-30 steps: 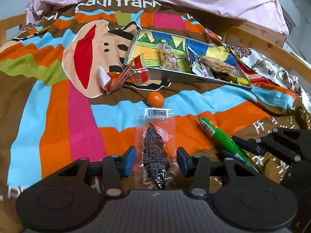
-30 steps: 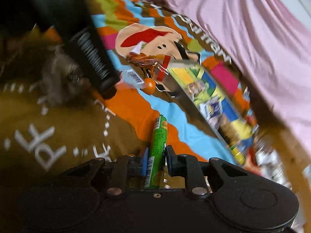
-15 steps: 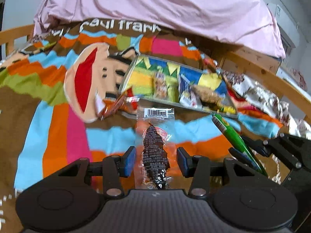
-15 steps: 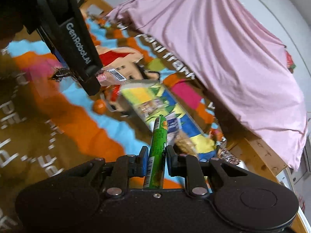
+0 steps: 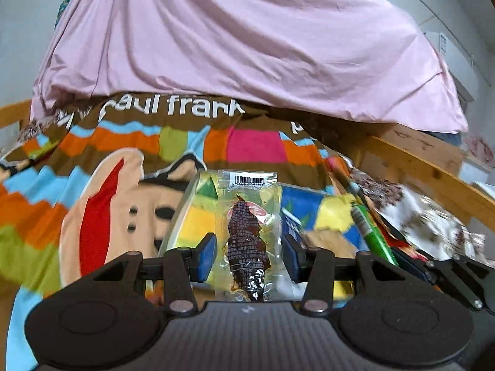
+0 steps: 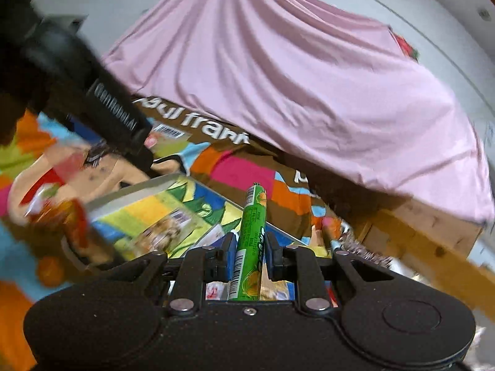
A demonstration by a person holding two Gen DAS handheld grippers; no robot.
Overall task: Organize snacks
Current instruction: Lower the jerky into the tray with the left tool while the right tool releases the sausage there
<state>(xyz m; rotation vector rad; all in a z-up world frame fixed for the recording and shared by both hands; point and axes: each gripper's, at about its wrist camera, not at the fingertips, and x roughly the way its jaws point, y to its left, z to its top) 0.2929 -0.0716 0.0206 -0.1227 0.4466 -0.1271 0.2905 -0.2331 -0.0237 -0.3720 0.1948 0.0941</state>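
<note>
Even, soft indoor light, moderately bright; no hard shadows. Strong fisheye bending in both views, black vignette at corners. Left wrist view: pink sheet [image 5: 247,46] sharp, folds softly shaded; floral cloth [image 5: 433,225] at right edge smeared by motion blur. Clear snack packet [image 5: 249,232] shows small glare spots on plastic. Right wrist view: heavy motion blur on left side, red wrappers [image 6: 62,216] smeared; green tube [image 6: 252,241] in centre stays crisp.

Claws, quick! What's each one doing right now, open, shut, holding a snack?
Left claw: holding the clear packet of dark dried snack.
Right claw: shut on the green snack stick.
</note>
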